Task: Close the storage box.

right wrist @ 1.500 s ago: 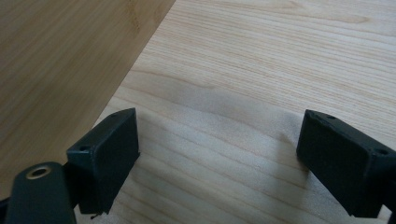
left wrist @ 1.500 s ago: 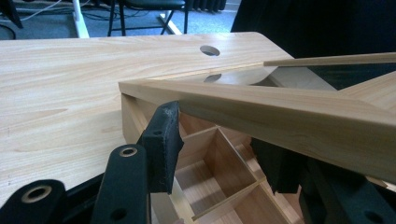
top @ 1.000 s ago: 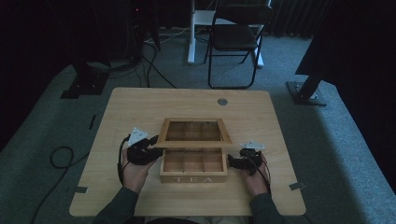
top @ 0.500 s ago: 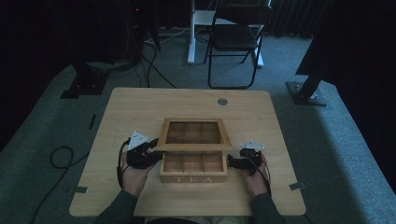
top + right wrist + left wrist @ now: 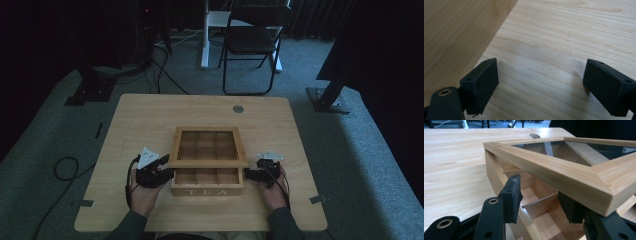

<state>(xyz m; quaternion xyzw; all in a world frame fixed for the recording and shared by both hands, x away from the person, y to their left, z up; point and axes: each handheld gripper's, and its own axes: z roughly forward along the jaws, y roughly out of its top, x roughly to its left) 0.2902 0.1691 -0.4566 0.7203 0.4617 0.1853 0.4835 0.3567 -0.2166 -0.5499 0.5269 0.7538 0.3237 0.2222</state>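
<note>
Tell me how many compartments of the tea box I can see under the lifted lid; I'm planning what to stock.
3 show along the front of the tea box, left, middle and right, below the lid. The lid likely hides more behind them.

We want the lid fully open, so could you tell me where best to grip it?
Grip the lid's raised front rail from its left end. It stands propped clear of the box, and the left gripper's open jaws already straddle that corner, probably the easiest hold.

A light wooden table (image 5: 150,125) carries a wooden tea box (image 5: 207,184) near its front edge.
</note>
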